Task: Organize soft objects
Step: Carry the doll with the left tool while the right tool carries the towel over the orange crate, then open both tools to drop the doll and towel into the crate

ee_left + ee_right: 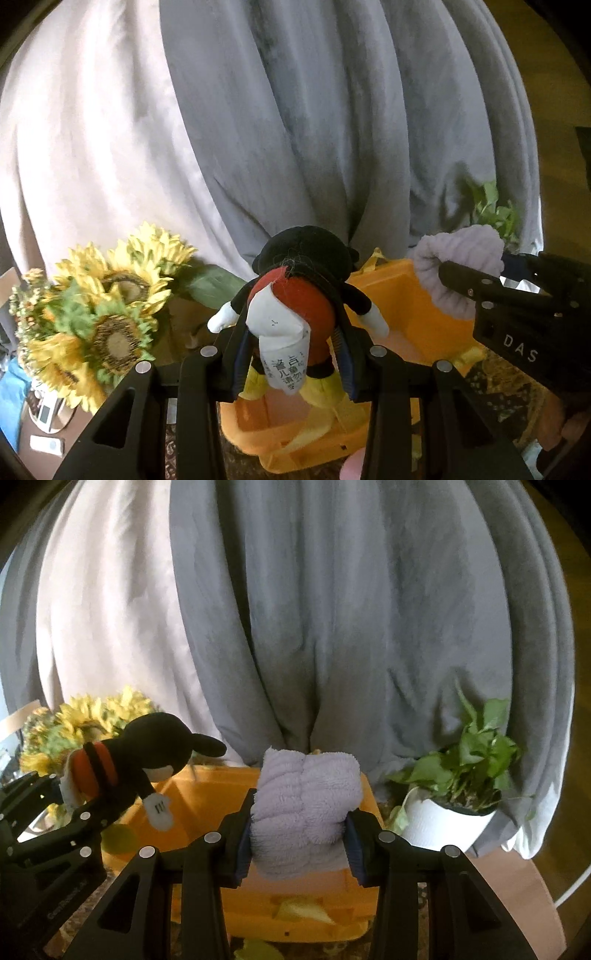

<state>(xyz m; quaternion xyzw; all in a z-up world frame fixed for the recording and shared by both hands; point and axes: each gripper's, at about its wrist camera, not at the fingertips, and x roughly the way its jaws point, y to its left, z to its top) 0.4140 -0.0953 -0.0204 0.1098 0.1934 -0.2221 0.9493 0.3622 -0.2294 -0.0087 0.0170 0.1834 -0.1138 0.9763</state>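
My left gripper (pixel 293 332) is shut on a black, red and white mouse plush toy (pixel 295 295) with a white label, held above an orange bin (pixel 399 310). In the right wrist view the same plush toy (pixel 147 753) hangs at the left over the bin's (pixel 207 797) left side. My right gripper (pixel 299 830) is shut on a folded lavender towel (pixel 306 797), also over the bin. From the left wrist camera the towel (pixel 461 266) and the right gripper (pixel 476 280) show at the right.
Grey and white curtains (pixel 332 627) hang right behind the bin. Yellow sunflowers (pixel 107 295) stand to the left, and a leafy plant in a white pot (pixel 450 812) to the right. Small devices (pixel 46 424) lie at the lower left.
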